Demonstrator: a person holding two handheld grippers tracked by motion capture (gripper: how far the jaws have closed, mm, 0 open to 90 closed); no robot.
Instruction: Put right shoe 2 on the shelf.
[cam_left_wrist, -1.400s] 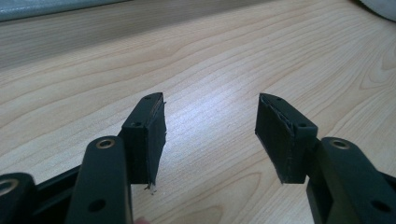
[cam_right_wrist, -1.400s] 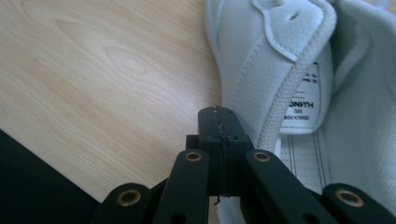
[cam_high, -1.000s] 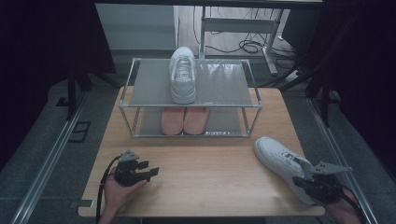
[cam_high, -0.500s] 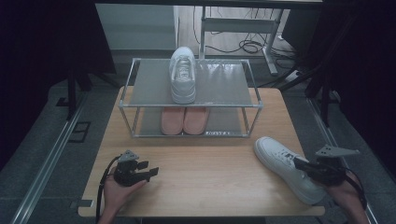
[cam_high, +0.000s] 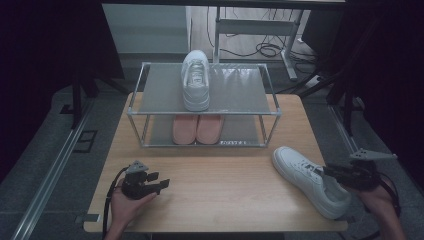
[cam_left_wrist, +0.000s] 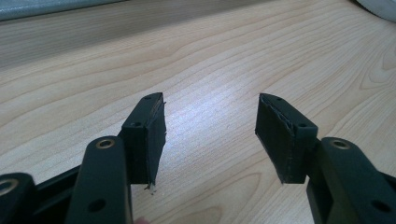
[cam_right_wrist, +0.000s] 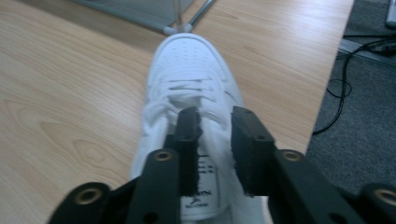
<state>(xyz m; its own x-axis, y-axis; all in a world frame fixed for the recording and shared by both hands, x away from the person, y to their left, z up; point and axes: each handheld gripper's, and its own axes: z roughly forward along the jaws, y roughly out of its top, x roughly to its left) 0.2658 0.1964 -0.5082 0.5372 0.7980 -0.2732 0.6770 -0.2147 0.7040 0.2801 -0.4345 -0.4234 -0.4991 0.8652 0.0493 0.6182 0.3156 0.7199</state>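
Two tiers of grey mesh on the metal rack (cam_high: 150, 107), over a pale wood-grain table (cam_high: 220, 185). White leather sneaker (cam_high: 307, 177) lies near its right edge, laced. Right gripper (cam_high: 331, 172) has just been opening above its tongue; left gripper (cam_high: 161, 184) gapes empty.

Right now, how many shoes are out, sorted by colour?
White shoes: 2, one on the rack's top shelf and one on the table by the right tool
Pink shoes: 2, a pair on the lower shelf
Total: 4
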